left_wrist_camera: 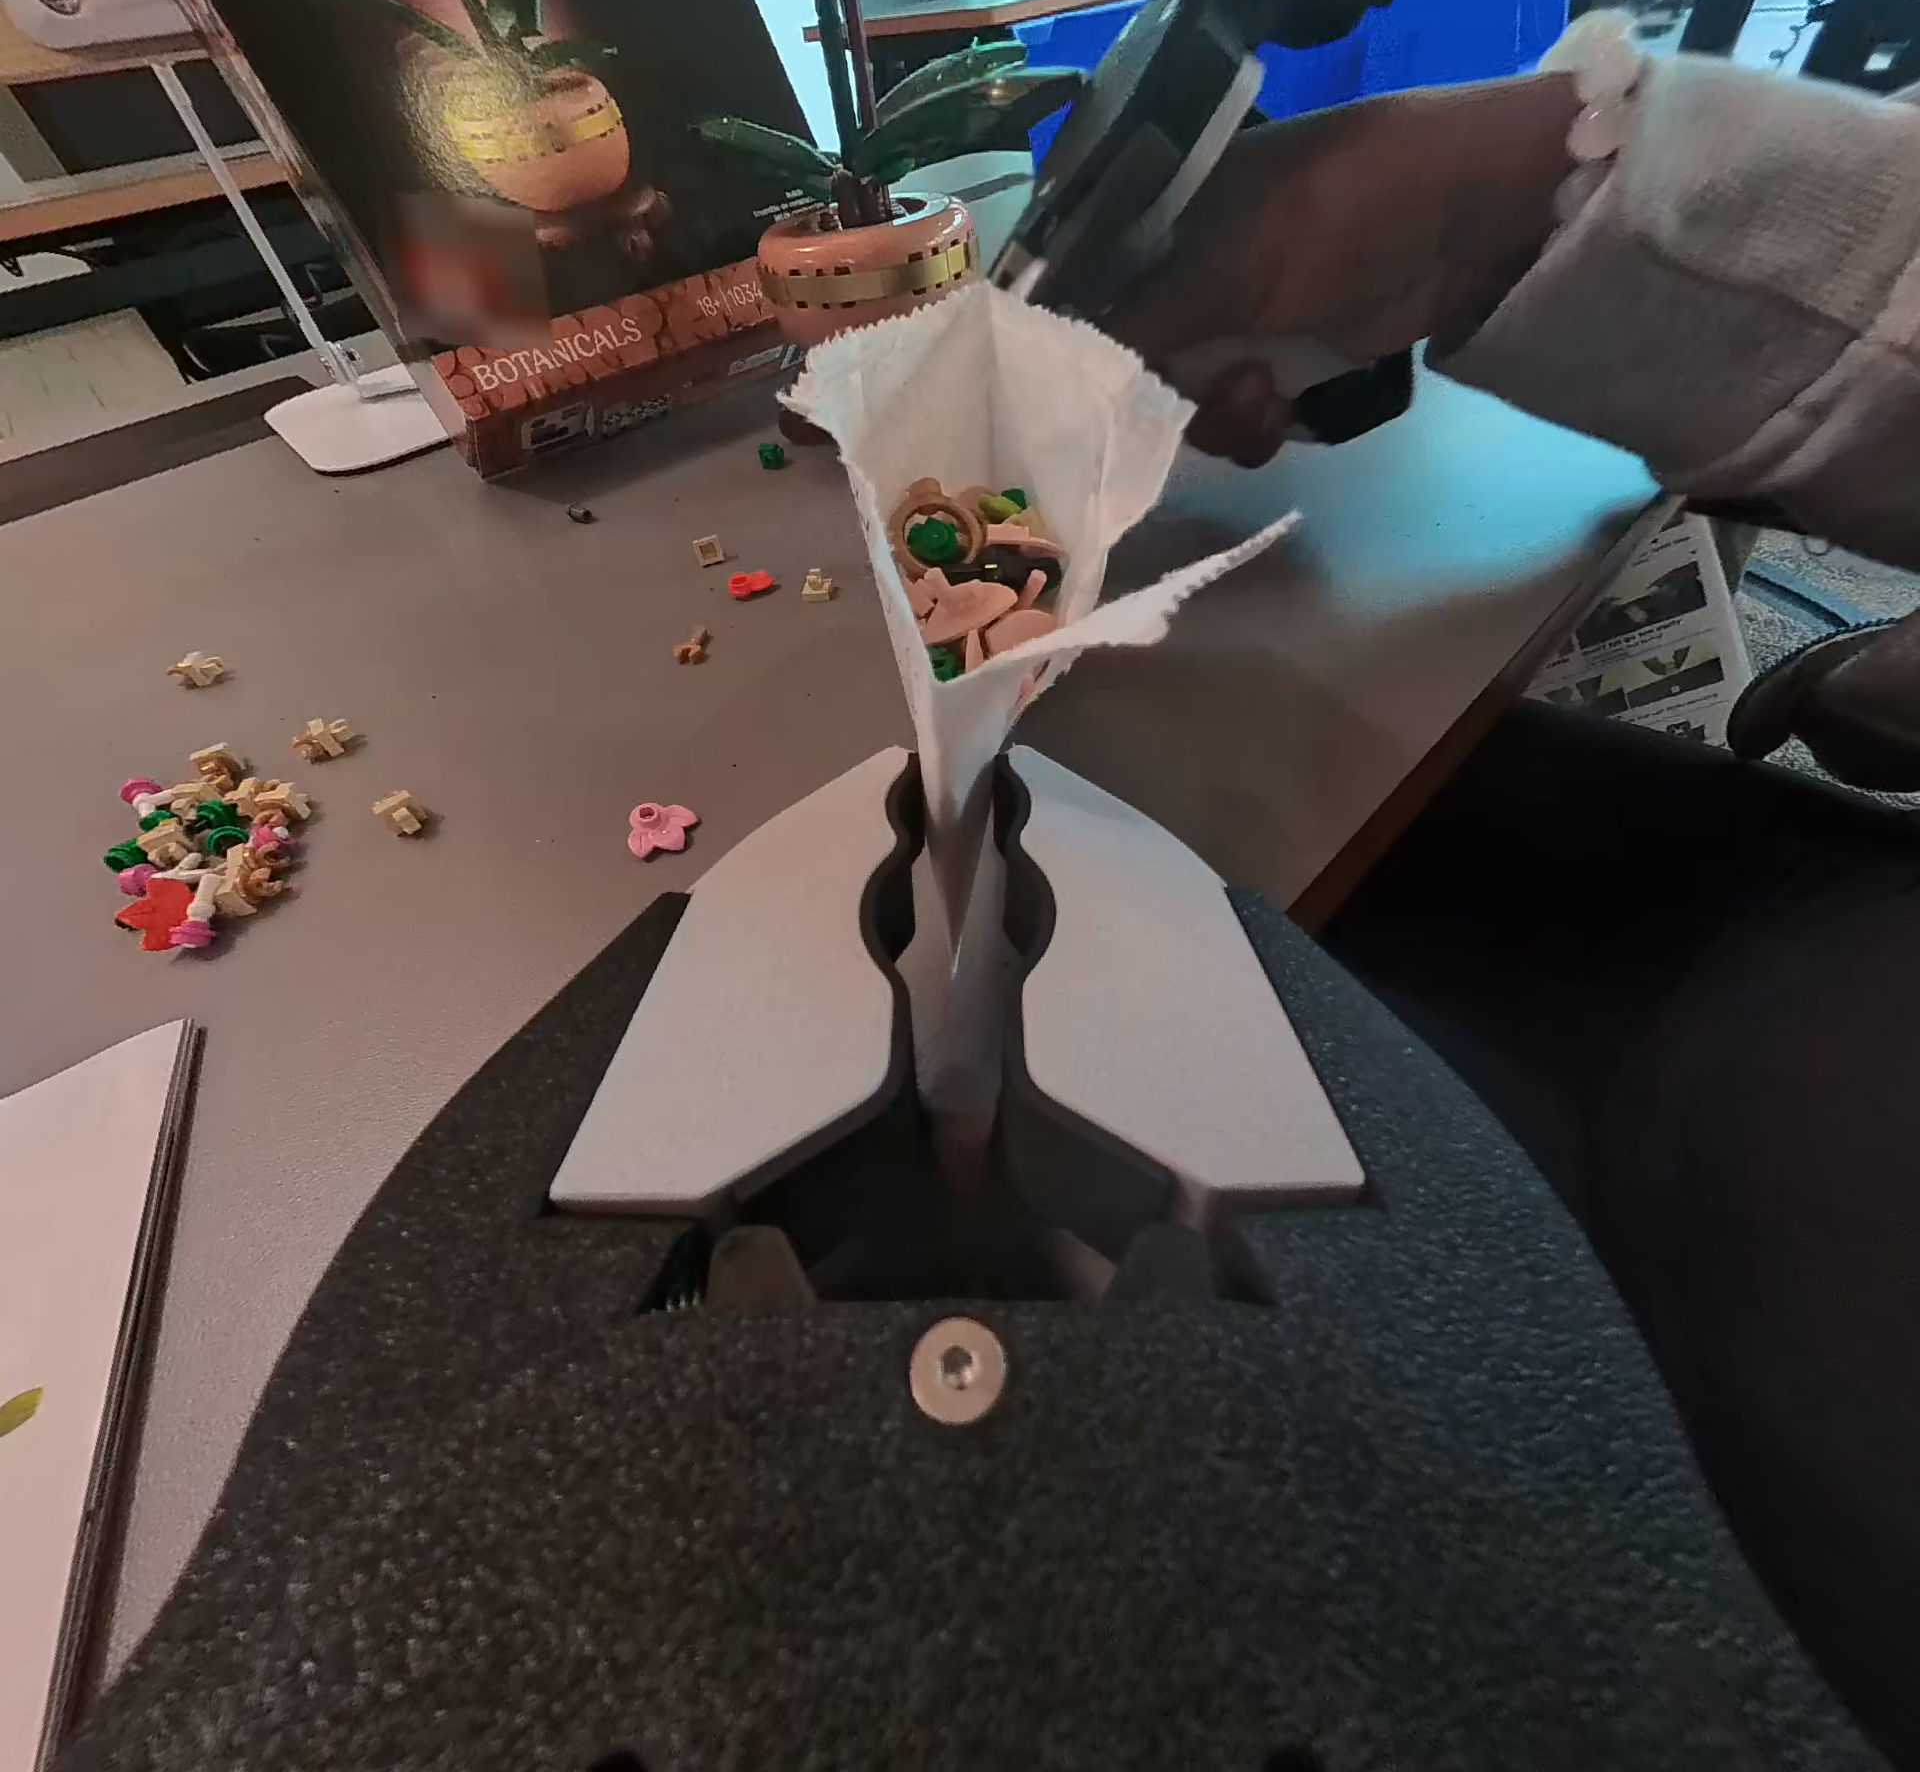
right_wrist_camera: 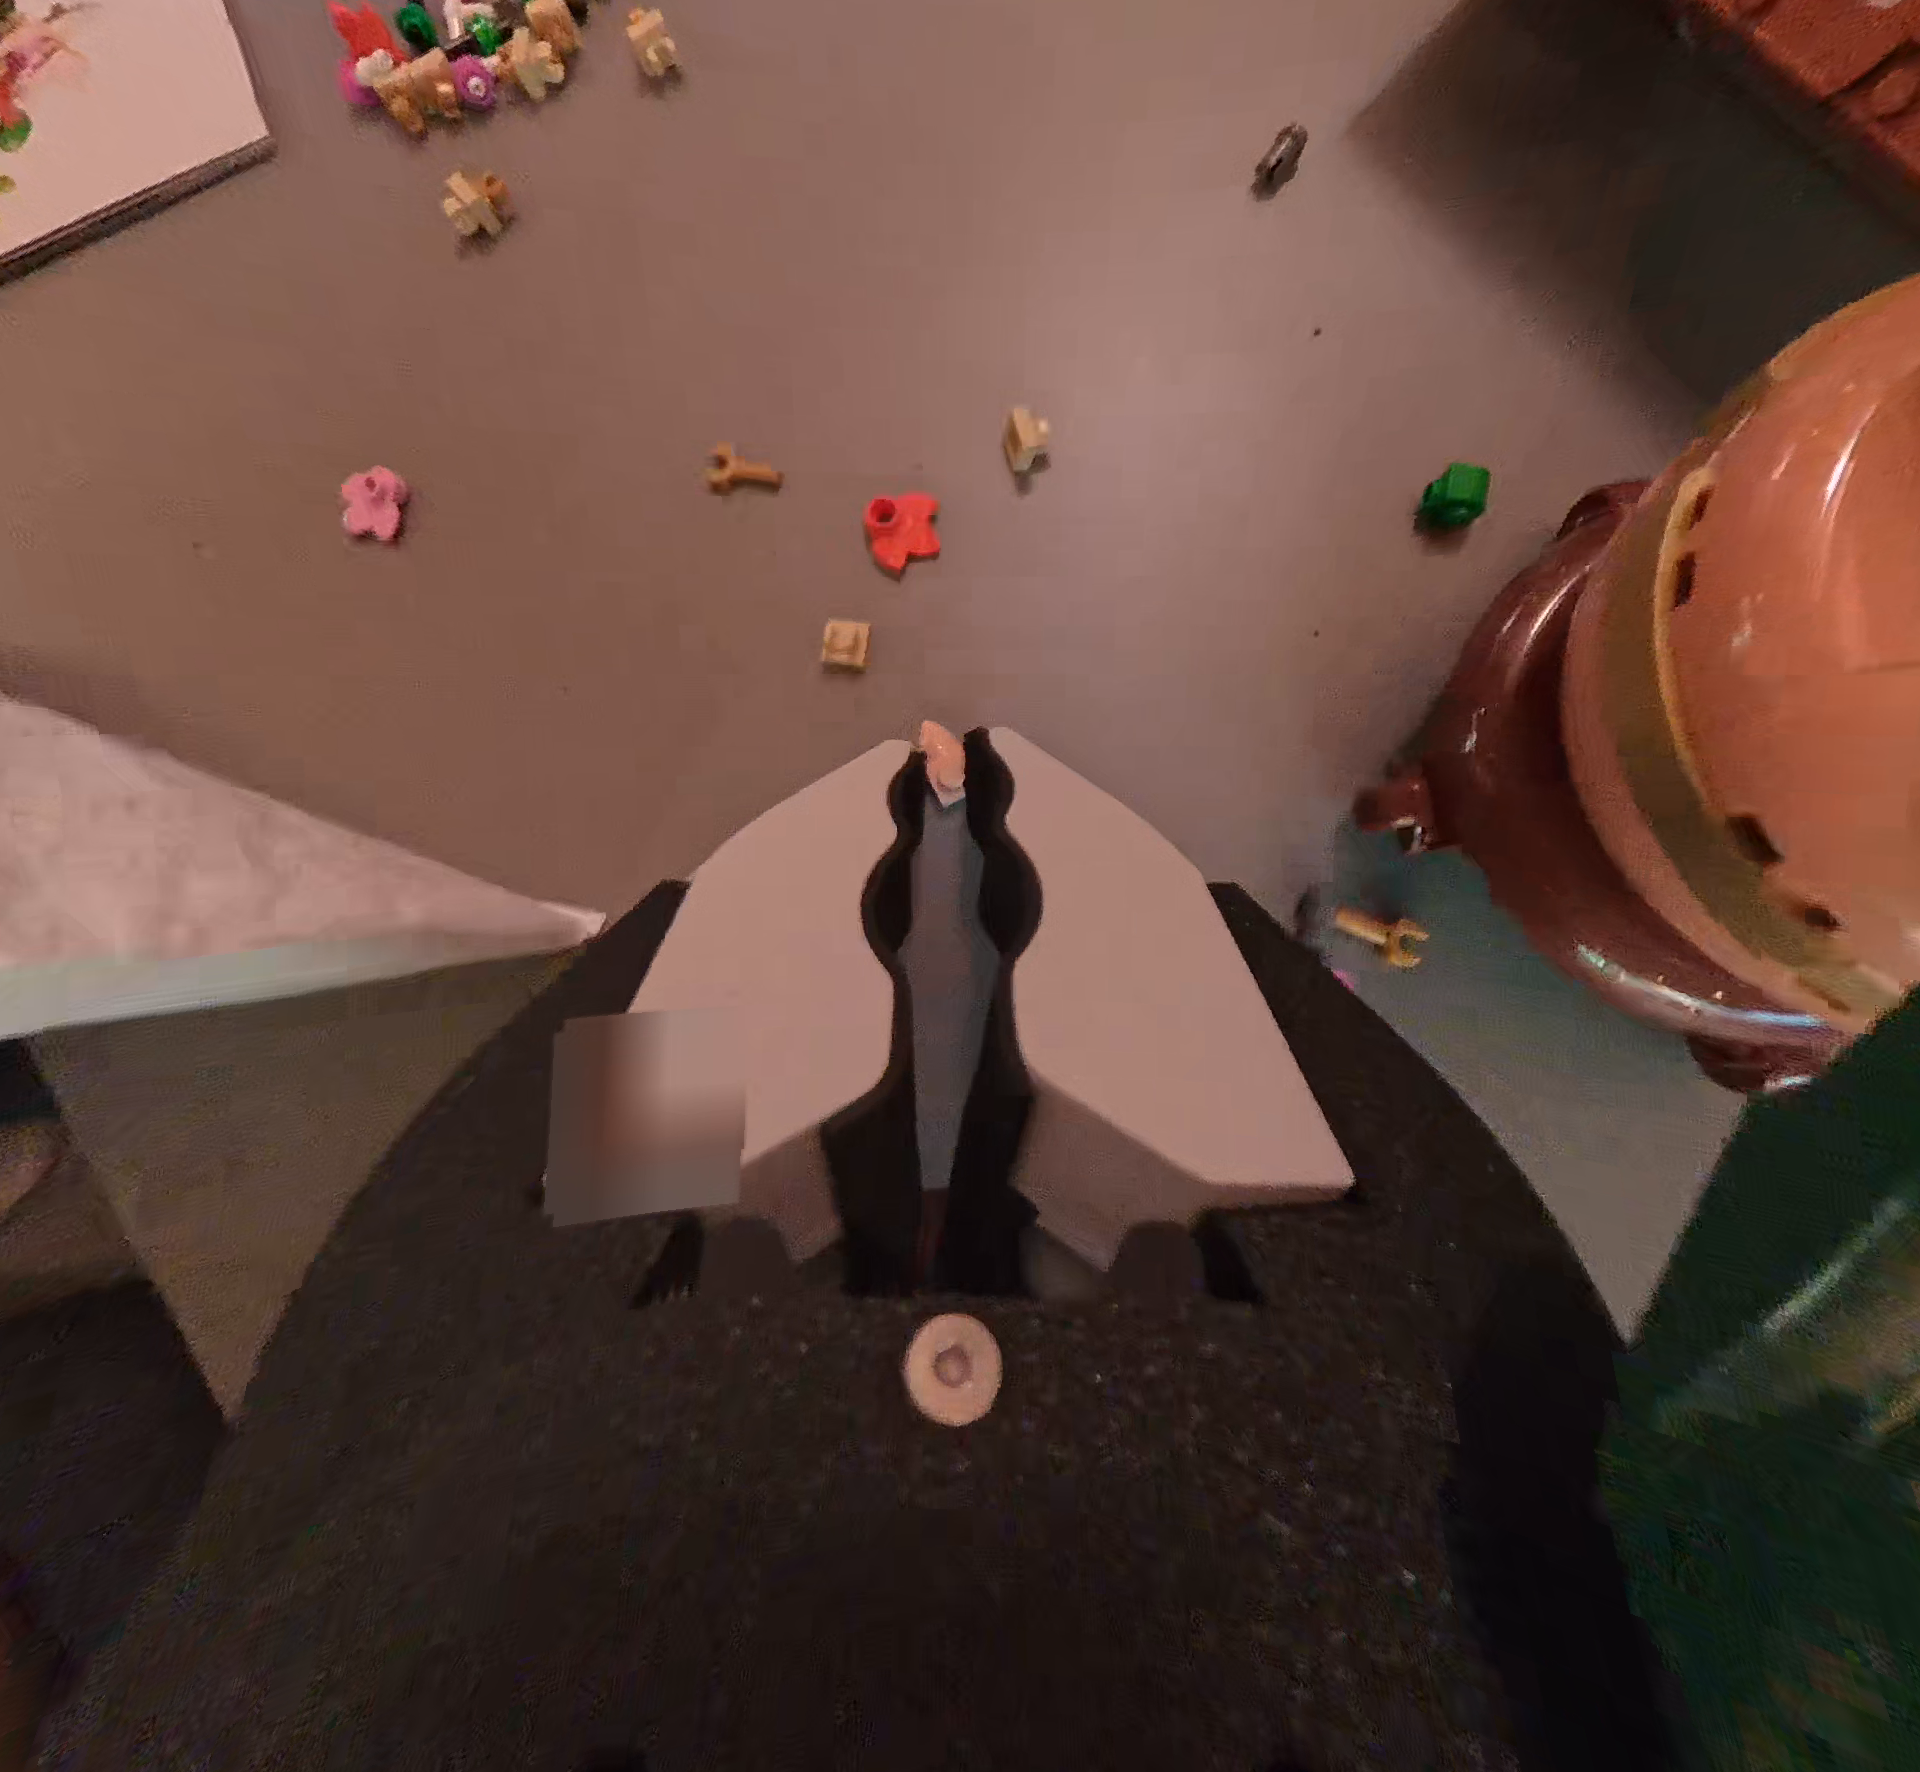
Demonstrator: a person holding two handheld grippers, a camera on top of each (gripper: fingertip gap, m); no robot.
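Both grippers have something pinched between their fingers. On the left gripper [left_wrist_camera: 956,787] the two pale fingers are pressed almost together on the folded lower part of a white paper bag [left_wrist_camera: 987,434]. This bag stands up from the tips, and its torn top is spread wide. Inside it lie small building pieces [left_wrist_camera: 971,569], peach, tan, green and black. Just behind the bag, in the left wrist view, the other gripper is seen in a person's hand [left_wrist_camera: 1382,236] with a pale knitted sleeve.

On the right gripper [right_wrist_camera: 948,751] the fingers are nearly closed, with only a thin gap, and a small peach piece [right_wrist_camera: 943,748] is caught at the very tips, above the grey table [right_wrist_camera: 935,247].

A dark box [left_wrist_camera: 488,133] stands at the back of the table. It carries a picture of a potted plant and a brick-patterned strip with pale writing along its lower edge. Beside the box stands a brown and gold pot [left_wrist_camera: 868,257] with green leaves. A white booklet [left_wrist_camera: 73,1307] lies at the table's near left edge, and printed sheets [left_wrist_camera: 1642,642] lie below the table on the right.

Loose pieces are scattered on the table: a mixed pile [left_wrist_camera: 203,849], a pink flower [right_wrist_camera: 372,501], a red piece [right_wrist_camera: 900,527], a green piece [right_wrist_camera: 1452,496] and a tan square [right_wrist_camera: 845,645].
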